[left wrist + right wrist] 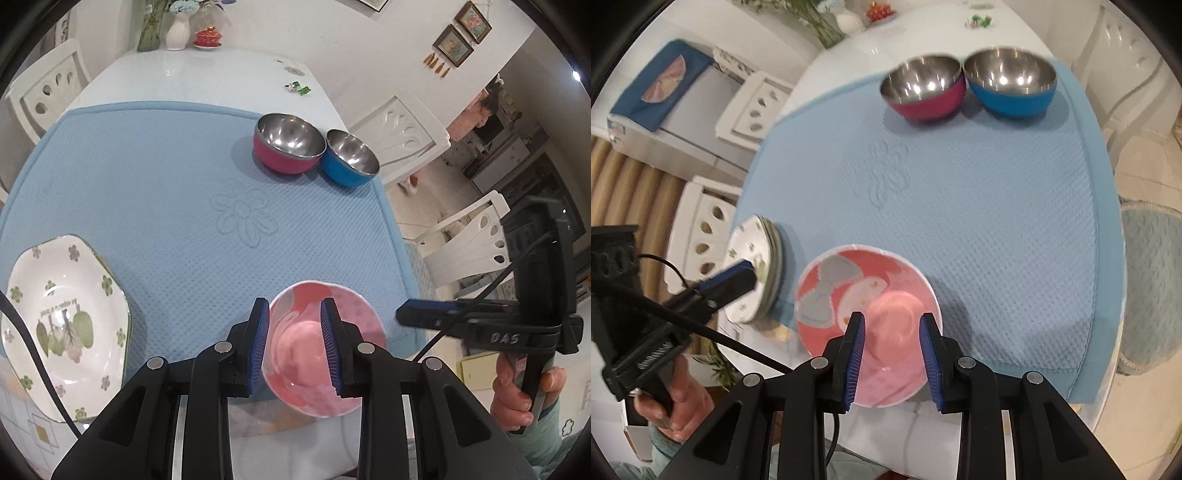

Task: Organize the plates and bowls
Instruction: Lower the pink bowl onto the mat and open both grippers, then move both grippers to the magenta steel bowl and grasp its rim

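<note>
Both tongs hang in the air above the pink bowl (325, 354), and neither one holds anything. The left gripper (294, 345) has its blue pads a little way apart, with only air between them. The right gripper (894, 360) looks the same: a small gap, nothing pinched, nothing touched.

What could go wrong? The pink bowl sits right at the near edge of the blue mat (997, 221), and part of it seems to stick out past the mat. A bump from either gripper could push it off the table (207, 74). It looks smooth and round, so pads this close together might slip off the rim.

The flowered plates (757, 269) sit in a stack at the left edge of the mat. The left gripper is close to them in the right wrist view, so a quick swing could knock the stack.

Far across the mat, the red bowl (287, 147) and the blue bowl (349, 157) stand side by side, touching or nearly so. Grabbing one carelessly might tip the other.
</note>
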Demonstrator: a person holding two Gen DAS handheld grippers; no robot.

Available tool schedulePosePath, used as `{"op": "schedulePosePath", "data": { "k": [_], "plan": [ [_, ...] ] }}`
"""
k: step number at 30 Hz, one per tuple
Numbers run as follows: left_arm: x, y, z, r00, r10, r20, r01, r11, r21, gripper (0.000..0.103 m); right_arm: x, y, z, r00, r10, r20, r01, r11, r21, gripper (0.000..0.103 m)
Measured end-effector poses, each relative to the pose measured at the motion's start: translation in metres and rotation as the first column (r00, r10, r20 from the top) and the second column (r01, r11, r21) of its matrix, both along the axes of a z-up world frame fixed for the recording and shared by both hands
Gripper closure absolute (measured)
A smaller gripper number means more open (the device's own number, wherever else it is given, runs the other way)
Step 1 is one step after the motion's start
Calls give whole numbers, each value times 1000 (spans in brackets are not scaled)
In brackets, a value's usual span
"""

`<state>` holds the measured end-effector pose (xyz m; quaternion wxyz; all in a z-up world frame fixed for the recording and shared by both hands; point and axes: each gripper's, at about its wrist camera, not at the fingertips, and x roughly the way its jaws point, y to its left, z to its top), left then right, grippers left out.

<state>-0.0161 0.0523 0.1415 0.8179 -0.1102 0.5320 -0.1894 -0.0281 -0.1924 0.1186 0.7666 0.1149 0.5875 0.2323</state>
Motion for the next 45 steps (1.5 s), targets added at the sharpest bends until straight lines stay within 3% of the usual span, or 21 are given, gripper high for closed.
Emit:
{"op": "schedulePosePath", "data": {
  "k": [6, 17, 25, 38, 42, 45],
  "plan": [
    [12, -8, 2, 1000, -11, 5, 11, 1000, -3, 77, 8, -17, 18, 998, -56, 42, 53, 996, 74, 56],
    [47, -12, 14, 999, -15, 30, 15, 1000, 4, 77, 33, -22, 30, 994, -79, 75, 69, 988, 135, 53],
    [101, 6, 9, 999, 49, 7, -49, 998, -46, 76, 73, -30, 6, 991, -135, -25, 137, 963, 232, 49],
    [178, -16, -25, 1000, 3, -26, -3, 1000, 10, 76, 137, -19, -26, 988, -122, -100, 143, 960, 243, 49],
    [204, -10, -44, 997, 28, -67, -29, 999, -21, 76, 147, -10, -38, 987, -105, -120, 131, 962, 241, 49],
    [220, 1, -56, 991, 59, -121, -69, 994, -81, 76, 150, -14, -42, 982, -149, -118, 175, 952, 252, 49]
  ]
}}
